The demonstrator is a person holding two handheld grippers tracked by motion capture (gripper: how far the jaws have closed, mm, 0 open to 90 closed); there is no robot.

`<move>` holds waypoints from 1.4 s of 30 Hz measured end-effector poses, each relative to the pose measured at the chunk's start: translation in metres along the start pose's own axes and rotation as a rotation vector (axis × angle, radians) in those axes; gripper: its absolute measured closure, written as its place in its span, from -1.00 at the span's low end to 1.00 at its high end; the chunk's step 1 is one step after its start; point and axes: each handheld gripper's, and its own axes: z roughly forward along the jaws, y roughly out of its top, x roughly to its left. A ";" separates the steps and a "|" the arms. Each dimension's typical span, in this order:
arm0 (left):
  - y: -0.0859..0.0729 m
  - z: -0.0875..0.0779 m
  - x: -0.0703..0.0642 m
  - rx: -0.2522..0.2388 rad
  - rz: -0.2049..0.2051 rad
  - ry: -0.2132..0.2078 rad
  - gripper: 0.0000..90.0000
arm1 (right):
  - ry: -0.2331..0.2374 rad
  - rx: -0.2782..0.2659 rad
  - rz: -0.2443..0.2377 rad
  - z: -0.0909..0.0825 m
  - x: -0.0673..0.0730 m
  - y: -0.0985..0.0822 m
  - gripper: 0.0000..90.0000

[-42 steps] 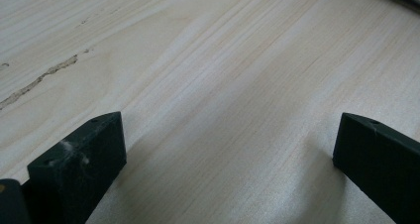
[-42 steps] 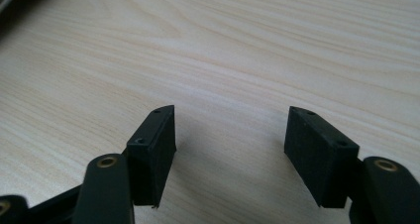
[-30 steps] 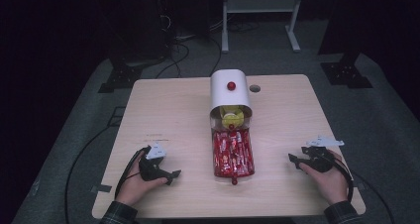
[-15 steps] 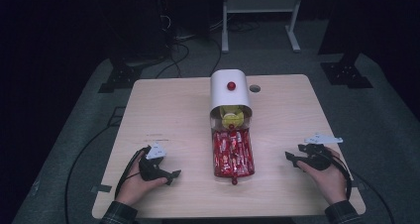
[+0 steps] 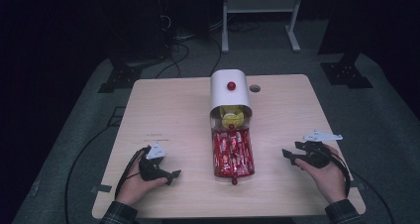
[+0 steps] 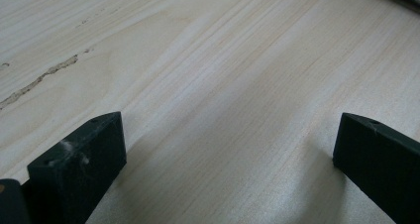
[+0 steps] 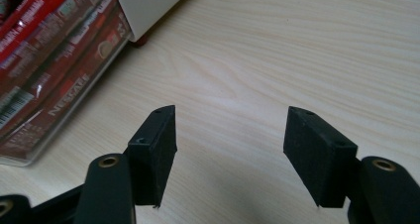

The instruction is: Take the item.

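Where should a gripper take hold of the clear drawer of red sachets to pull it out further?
Probably at the small red knob on the clear drawer, at the end nearest the person. Come from the table's near edge: the knob juts toward it, and the drawer's other end sits inside the white dispenser.

White dispenser (image 5: pixel 230 92) mid-table (image 5: pixel 168 110), red packets (image 5: pixel 233 154) spilling forward; hand-held grippers flank it.

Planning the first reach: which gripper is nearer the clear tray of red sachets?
Left. The left gripper sits just left of the clear tray of red sachets; the right gripper lies slightly farther, to its right.
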 end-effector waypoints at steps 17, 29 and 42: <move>0.000 0.000 0.000 0.000 -0.001 0.000 -1.00 | 0.032 -0.017 -0.010 -0.004 0.007 0.012 -0.19; 0.000 0.000 0.000 0.000 -0.001 0.001 -1.00 | 0.049 -0.028 -0.035 -0.004 0.015 0.022 -0.19; 0.000 0.000 0.000 0.000 -0.002 0.001 -1.00 | 0.065 -0.031 -0.047 -0.006 0.021 0.026 -0.18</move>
